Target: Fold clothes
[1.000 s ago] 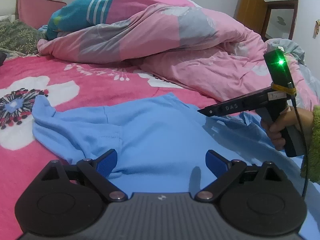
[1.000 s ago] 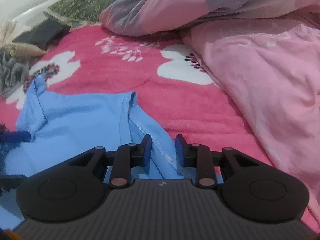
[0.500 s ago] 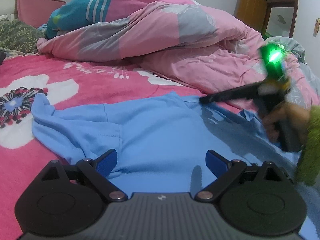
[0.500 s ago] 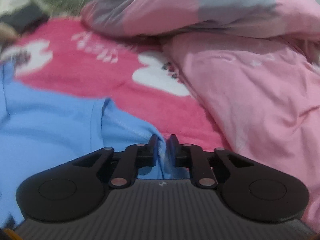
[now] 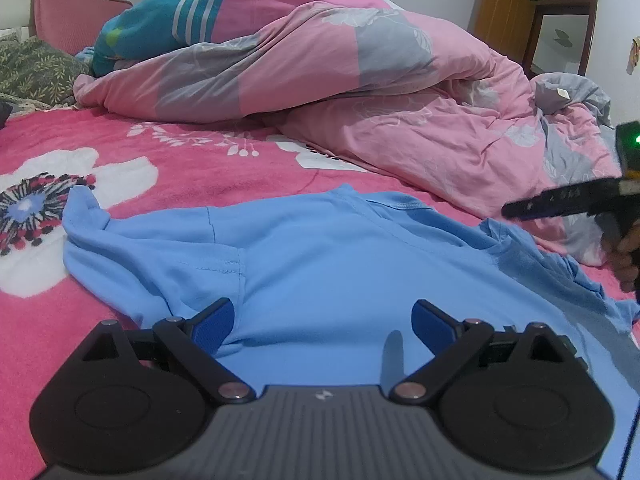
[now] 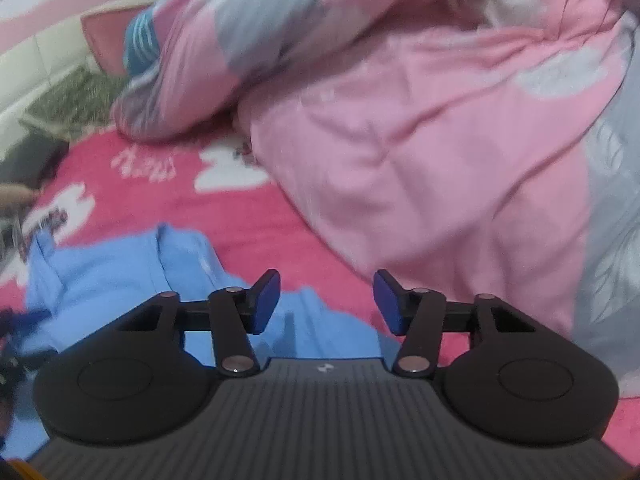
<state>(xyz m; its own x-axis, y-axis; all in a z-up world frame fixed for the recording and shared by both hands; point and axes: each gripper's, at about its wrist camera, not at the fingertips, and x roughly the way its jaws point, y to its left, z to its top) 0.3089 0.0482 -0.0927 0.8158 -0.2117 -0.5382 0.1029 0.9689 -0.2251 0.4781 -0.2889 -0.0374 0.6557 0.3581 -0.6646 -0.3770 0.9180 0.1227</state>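
Biggest thing in shot is the bed (image 5: 224, 168), spread with a hot-pink blanket carrying white flower prints, one bloom with a dark speckled centre out at nine o'clock in the left wrist view. Heaped across twelve o'clock sits the pink-and-grey quilt (image 5: 344, 80), rumpled, spilling down toward three o'clock, with a teal striped patch on its upper left. A green leaf-print pillow (image 5: 32, 76) peeks in at ten o'clock, and a brown wooden door (image 5: 504, 12) stands at one o'clock.

Now the garment: the light blue T-shirt (image 5: 320, 272) lies spread on the blanket in the centre, one sleeve poking out to nine o'clock, its collar edge near the quilt at one o'clock, creased along the right side. The right wrist view, which is blurred, catches the same shirt (image 6: 120, 276) at eight o'clock.

The left hand-held gripper (image 5: 322, 322) hovers low over the shirt, blue-padded fingers spread wide, nothing between them. The right hand-held gripper (image 6: 326, 306) has its jaws parted too, empty, above the shirt's edge and the pink blanket. From the left camera that right tool (image 5: 576, 198) shows at three o'clock, clear of the cloth, a person's fingers around its handle, a green light glowing on top. There's pale lettering on its side, too blurred to read.
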